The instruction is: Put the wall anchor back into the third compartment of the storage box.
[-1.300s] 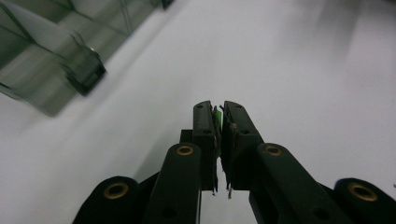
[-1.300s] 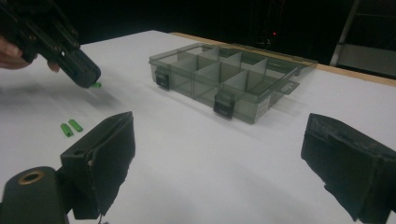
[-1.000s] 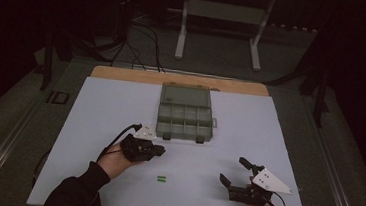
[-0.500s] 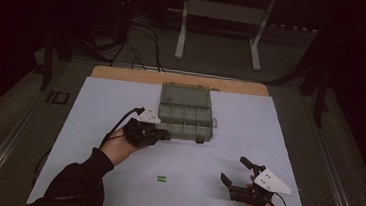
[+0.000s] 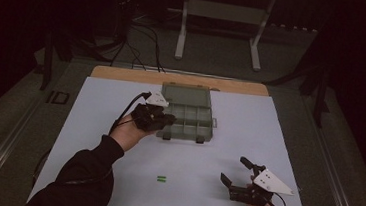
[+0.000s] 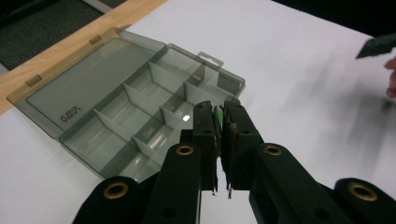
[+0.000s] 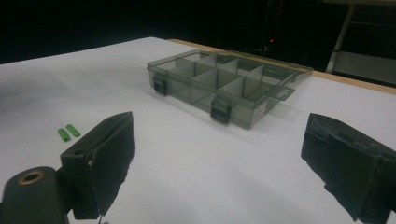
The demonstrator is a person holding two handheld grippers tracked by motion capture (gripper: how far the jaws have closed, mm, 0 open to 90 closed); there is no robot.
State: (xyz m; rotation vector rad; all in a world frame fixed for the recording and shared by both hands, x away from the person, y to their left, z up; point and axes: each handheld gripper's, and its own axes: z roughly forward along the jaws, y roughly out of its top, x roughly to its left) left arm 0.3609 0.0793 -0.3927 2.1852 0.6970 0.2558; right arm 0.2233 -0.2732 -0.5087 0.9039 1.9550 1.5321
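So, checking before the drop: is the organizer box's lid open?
Open. The organizer box has its lid folded back flat on the table, leaving the compartments uncovered.

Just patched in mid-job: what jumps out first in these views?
The clear grey compartment box lies open at the far middle of the white table, its compartments apparently empty. The left gripper hangs over the box's near left corner, shut on a small green piece. Two more green pieces lie on the near side of the table, and the right gripper rests open at the near right.
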